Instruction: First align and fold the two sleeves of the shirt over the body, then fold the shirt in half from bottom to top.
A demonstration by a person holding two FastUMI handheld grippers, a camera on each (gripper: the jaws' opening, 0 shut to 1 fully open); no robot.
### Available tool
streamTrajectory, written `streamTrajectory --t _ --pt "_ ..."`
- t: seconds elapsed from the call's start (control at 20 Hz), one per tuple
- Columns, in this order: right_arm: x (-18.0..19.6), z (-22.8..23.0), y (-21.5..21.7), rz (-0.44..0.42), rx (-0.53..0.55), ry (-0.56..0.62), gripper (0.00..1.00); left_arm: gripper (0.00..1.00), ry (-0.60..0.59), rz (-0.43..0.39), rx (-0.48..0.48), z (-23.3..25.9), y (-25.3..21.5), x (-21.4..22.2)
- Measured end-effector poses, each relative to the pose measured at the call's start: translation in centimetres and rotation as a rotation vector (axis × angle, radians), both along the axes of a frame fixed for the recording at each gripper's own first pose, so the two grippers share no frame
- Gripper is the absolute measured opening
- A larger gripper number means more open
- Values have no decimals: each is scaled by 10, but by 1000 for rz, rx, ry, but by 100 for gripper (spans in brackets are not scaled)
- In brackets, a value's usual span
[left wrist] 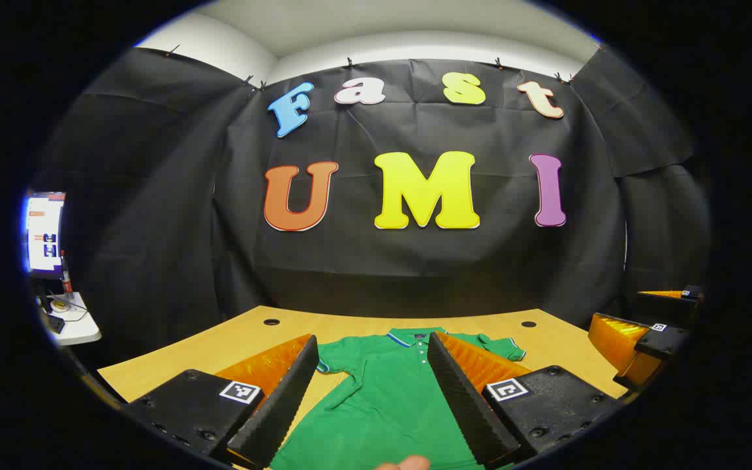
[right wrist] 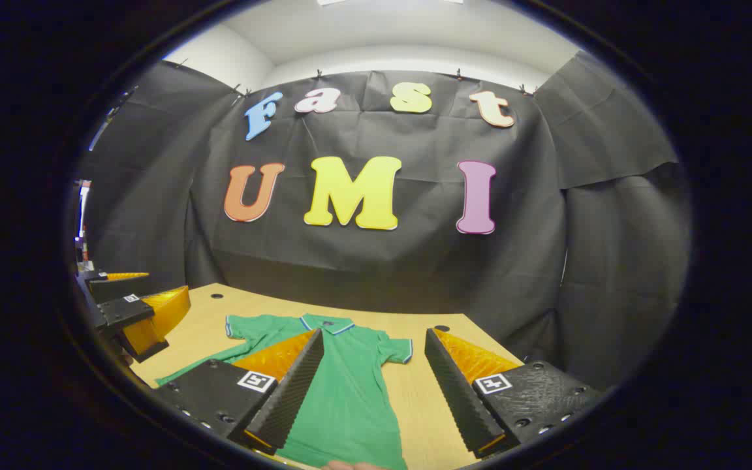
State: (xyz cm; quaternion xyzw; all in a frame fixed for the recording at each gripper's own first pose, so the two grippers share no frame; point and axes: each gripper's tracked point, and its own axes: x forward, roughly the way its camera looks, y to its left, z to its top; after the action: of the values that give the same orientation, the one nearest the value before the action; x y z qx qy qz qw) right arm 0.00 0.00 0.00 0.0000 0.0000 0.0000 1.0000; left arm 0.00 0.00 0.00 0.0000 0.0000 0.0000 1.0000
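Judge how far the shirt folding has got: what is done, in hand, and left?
Done: nothing; the green shirt lies flat on the table, collar away, both sleeves spread. In hand: the left gripper and right gripper are above it, open, holding nothing. Left: both sleeve folds, then the bottom-to-top fold.

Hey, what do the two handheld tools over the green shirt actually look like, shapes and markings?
Each tool, the left tool and the right tool, has two long wedge-shaped fingers with ridged, sawtooth inner faces. The fingers sit on chunky black blocks with screw holes, and each block carries a small square black-and-white marker. No cables are visible.
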Motion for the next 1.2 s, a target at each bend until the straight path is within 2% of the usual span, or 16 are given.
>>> streamTrajectory --t 0.05,0.35,0.45,0.65,0.9,0.95,1.05,1.2 --pt "0 -1 0 0 3 3 95 100 3 5 0 0 1 0" --pt "2 -3 -7 -12 7 10 93 100 41 -7 5 -10 -2 3" --pt "3 -7 -10 -14 18 21 97 100 50 -17 7 -12 -4 3" --pt "2 -10 -18 -30 27 35 95 100 37 -35 15 -9 -10 1" --pt "8 -12 -27 -31 50 34 97 100 45 -51 29 -15 -23 2" --pt "12 -11 -31 -33 59 30 95 100 50 -45 31 -18 -24 5" --pt "28 -9 -42 -52 63 20 96 100 34 -29 31 -14 -21 12" --pt "71 -19 -56 -78 49 52 95 100 28 -13 25 -10 -20 29"
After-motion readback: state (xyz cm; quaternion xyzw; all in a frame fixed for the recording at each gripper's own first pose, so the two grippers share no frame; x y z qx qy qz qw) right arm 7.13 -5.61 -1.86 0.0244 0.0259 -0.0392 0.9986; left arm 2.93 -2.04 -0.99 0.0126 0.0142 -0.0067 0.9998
